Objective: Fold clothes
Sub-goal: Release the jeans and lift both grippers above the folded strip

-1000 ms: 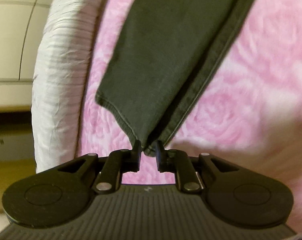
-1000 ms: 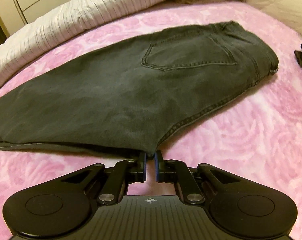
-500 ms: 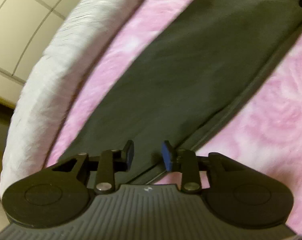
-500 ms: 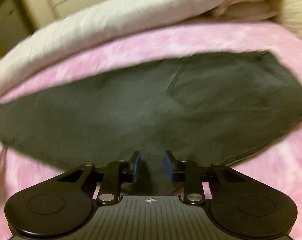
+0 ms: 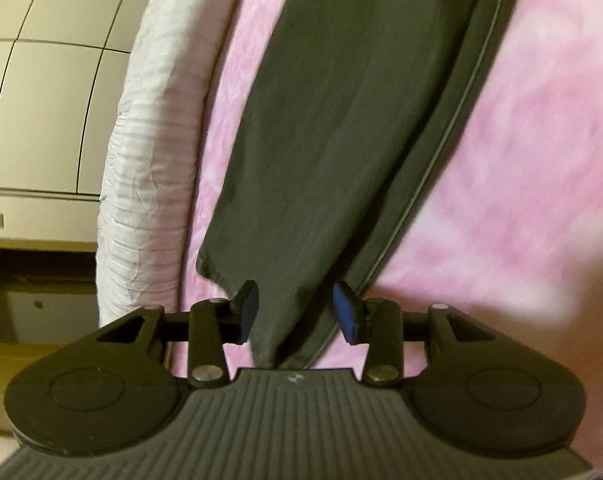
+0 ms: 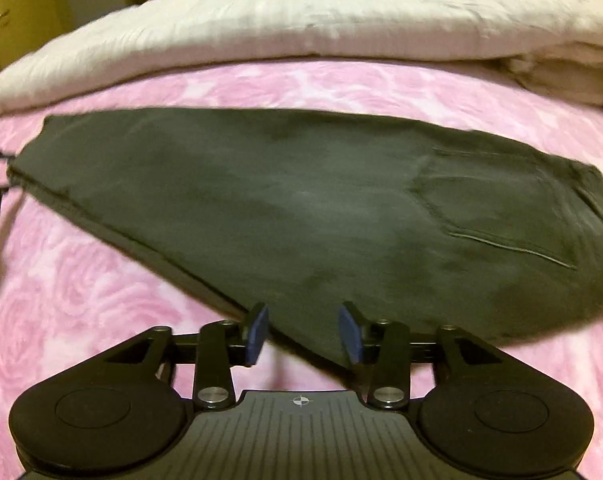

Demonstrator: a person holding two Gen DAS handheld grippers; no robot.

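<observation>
One pair of dark trousers (image 6: pixel 301 208) is laid flat on a pink rose-patterned blanket (image 6: pixel 85 288), spread across the middle of the right wrist view from left edge to right edge. One back pocket (image 6: pixel 497 216) is seen at center right. One white ribbed quilt (image 6: pixel 261 28) is bunched along the top of that frame, behind the trousers.

In the left wrist view, 1 trouser leg (image 5: pixel 341 140) runs from the top center down to the bottom center, w/ the hem end lying between the fingers. The same quilt (image 5: pixel 149 160) is seen as a strip on the left, w/ cupboard panels (image 5: pixel 41 100) at upper left.

2 grippers are counted. The left gripper (image 5: pixel 296 312) is spread apart, blue pads (image 5: pixel 248 314) clear of the cloth on both sides; nothing is gripped. The right gripper (image 6: pixel 303 334) is likewise spread wide over the near edge of the trousers, nothing pinched.
</observation>
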